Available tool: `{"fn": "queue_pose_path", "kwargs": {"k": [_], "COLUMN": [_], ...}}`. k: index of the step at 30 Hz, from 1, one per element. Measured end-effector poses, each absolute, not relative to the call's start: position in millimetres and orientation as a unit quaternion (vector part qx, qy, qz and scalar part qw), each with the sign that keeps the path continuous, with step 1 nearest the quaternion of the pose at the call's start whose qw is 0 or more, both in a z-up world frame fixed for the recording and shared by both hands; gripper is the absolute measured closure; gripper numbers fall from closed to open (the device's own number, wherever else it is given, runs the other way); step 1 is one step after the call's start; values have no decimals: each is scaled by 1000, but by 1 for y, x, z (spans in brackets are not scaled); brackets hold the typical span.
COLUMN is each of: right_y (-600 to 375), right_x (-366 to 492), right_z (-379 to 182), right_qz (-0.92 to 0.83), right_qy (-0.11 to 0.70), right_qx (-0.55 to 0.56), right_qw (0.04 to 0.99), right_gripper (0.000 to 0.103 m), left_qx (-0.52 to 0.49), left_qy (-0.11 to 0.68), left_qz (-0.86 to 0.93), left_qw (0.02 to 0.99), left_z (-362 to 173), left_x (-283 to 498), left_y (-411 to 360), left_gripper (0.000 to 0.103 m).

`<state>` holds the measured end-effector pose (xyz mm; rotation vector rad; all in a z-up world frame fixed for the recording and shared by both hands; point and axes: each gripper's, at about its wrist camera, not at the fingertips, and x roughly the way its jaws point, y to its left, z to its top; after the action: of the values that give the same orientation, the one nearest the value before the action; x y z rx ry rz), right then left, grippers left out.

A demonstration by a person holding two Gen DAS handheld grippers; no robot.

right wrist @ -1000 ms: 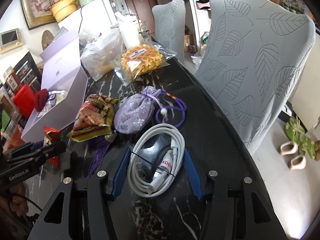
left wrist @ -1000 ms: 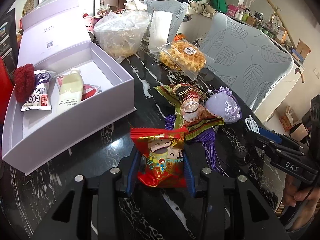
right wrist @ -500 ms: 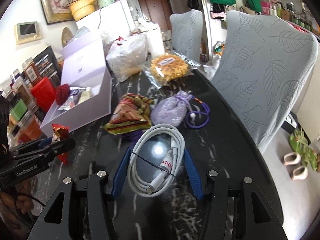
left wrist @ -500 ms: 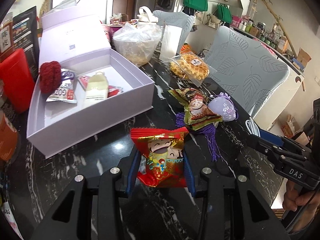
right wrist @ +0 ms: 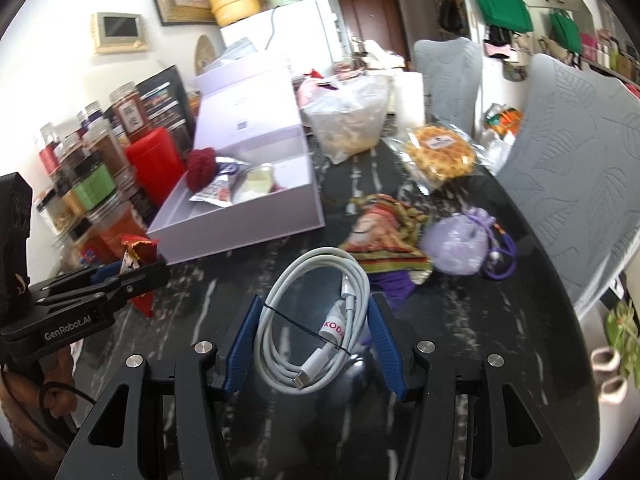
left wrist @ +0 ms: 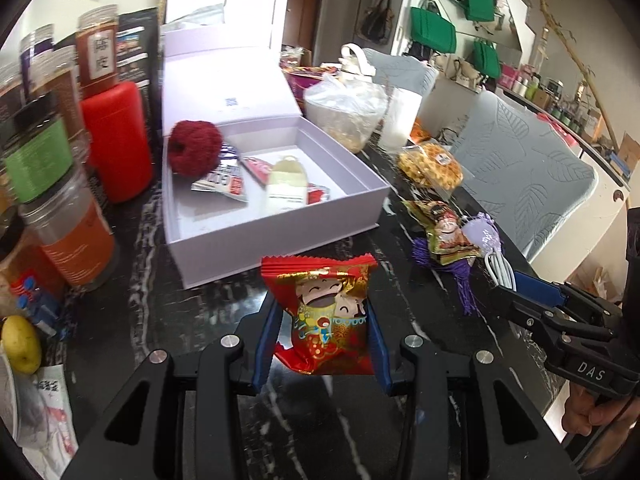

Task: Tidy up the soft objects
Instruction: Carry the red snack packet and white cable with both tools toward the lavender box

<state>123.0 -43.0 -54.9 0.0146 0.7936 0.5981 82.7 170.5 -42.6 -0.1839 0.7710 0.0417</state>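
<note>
Left hand-held gripper is clamped on a red foil snack packet, both blue pads pressed into the packet's sides, and carries it clear of the counter, just short of the near wall of the open lilac box. Right hand-held gripper has its blue pads against either side of a coiled white cable; the coil appears lifted and gripped, though whether it clears the counter cannot be confirmed.

Step in hand, by judgement: transport of picked items toward the box. The box already contains a dark red knitted ball, a flat sachet and a pale squeeze pouch. The next move calls for carrying the packet over the near wall and releasing it onto the bare floor of the box, right of the pouch; the cable would follow.

Materials: packet is crinkled metallised film with serrated top seam, air-puffed, likely to slip if squeezed harder. Cable is smooth, springy, bound by a thin black tie. Box is rigid matte card with a hinged lid standing upright.

Outstanding on the counter: a green-gold foil packet, a lilac fabric drawstring pouch with purple cord, and bagged waffles.
</note>
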Motion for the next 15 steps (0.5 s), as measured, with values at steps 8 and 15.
{"fn": "queue_pose_path", "kwargs": {"k": [8,15], "right_y": [-3,23], "right_x": [108,92], "right_z": [-49,-42], "right_qz": [339,376], "right_qy": [373,365], "right_qx": [-14,-24], "right_qw": [863,851], "right_gripper": [49,49], "left_qx": [-106,-116], "left_qy": [361,355], "left_qz": [62,90], "left_qw": [924,923], "left_z": [-36,-30], "left_x": [53,31], "left_y": [202,220], "left_gripper": [63,63]}}
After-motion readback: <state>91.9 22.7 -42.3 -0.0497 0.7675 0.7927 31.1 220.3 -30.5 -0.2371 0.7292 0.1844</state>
